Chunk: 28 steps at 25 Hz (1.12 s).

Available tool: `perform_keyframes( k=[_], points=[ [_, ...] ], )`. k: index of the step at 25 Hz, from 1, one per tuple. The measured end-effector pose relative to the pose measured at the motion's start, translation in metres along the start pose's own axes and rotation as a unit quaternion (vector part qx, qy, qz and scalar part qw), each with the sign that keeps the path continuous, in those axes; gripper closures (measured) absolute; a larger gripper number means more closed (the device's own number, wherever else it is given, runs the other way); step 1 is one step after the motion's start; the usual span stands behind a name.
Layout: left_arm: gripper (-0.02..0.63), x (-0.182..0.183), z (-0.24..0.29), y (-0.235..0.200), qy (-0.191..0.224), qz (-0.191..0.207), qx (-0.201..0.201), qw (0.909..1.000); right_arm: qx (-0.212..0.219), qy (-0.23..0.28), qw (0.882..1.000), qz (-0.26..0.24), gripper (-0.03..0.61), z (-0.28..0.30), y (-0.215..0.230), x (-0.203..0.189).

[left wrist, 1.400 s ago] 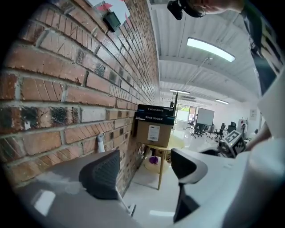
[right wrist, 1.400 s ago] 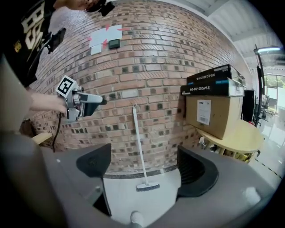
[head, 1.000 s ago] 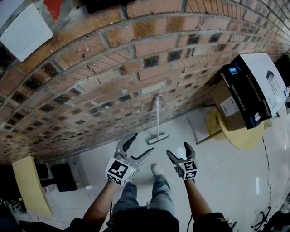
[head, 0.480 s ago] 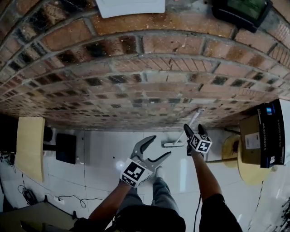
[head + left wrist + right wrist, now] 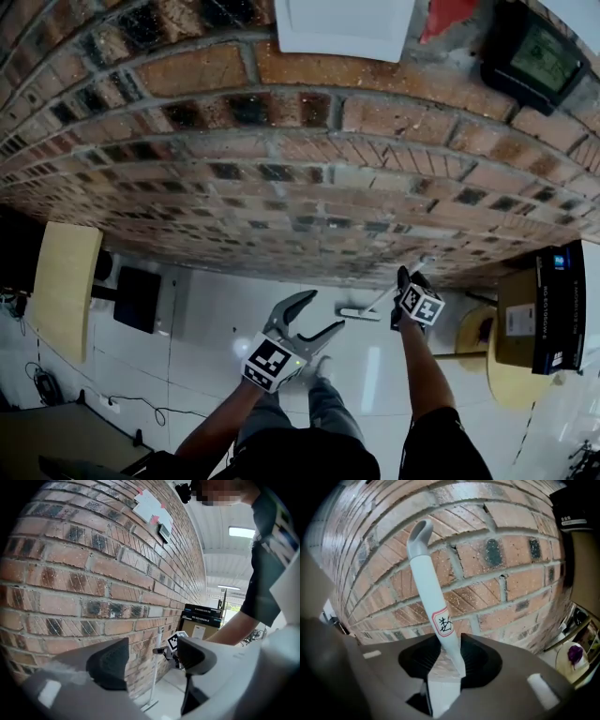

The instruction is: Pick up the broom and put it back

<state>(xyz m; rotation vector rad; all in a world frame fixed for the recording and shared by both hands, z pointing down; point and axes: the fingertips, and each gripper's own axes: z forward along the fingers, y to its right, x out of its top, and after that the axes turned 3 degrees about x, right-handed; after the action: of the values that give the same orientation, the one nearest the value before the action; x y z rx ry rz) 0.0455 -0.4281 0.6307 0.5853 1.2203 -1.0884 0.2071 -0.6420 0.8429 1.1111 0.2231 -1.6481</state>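
Observation:
The broom (image 5: 379,302) is white and leans against the brick wall, its head (image 5: 354,314) on the pale floor. My right gripper (image 5: 405,279) has its jaws closing on the upper handle (image 5: 433,602), which runs up between the dark pads (image 5: 478,660) to a hooked tip. The left gripper view shows the broom (image 5: 155,667) upright at the wall with the right gripper (image 5: 165,651) on it. My left gripper (image 5: 323,309) hangs left of the broom, apart from it. Its jaws are closing with nothing between them (image 5: 152,658).
The brick wall (image 5: 281,169) fills the far side, with a white panel (image 5: 342,23) and a dark display (image 5: 530,56) on it. A cardboard box (image 5: 520,323) and a black box (image 5: 560,309) sit on a round yellow table (image 5: 497,380) at right. A yellow board (image 5: 64,291) stands left.
My right gripper has swung from open over the floor up to the wall and shut on the broom handle. The left gripper's jaws have narrowed a little.

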Motion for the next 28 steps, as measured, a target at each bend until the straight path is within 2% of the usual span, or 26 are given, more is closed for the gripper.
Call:
perform_keyframes(
  k=[5, 8, 13, 17, 20, 23, 28],
  points=[
    [0.290, -0.001, -0.014, 0.002, -0.011, 0.001, -0.006, 0.9999, -0.012, -0.033, 0.997, -0.069, 0.462, -0.051, -0.013, -0.027],
    [0.298, -0.004, -0.024, 0.003, -0.013, -0.008, -0.003, 0.9999, -0.025, -0.045, 0.995, -0.086, 0.469, -0.079, -0.013, -0.040],
    [0.298, 0.018, -0.043, -0.001, 0.008, -0.003, 0.001, 1.0000, -0.019, -0.031, 0.991, -0.129, 0.474, -0.119, -0.040, -0.022],
    [0.295, 0.047, -0.068, -0.017, 0.026, 0.014, 0.049, 0.9984, -0.001, -0.009, 0.986, -0.168, 0.474, -0.152, -0.090, 0.011],
    [0.285, 0.077, -0.088, -0.028, 0.047, 0.020, 0.082, 0.9953, 0.003, 0.028, 0.982, -0.185, 0.474, -0.182, -0.133, 0.044],
    [0.285, 0.111, -0.107, -0.034, 0.075, 0.028, 0.105, 0.9912, 0.001, 0.094, 0.977, -0.190, 0.474, -0.210, -0.179, 0.088],
    [0.296, 0.173, -0.137, -0.043, 0.131, 0.057, 0.144, 0.9792, 0.006, 0.199, 0.960, -0.196, 0.474, -0.256, -0.266, 0.164]
  ],
)
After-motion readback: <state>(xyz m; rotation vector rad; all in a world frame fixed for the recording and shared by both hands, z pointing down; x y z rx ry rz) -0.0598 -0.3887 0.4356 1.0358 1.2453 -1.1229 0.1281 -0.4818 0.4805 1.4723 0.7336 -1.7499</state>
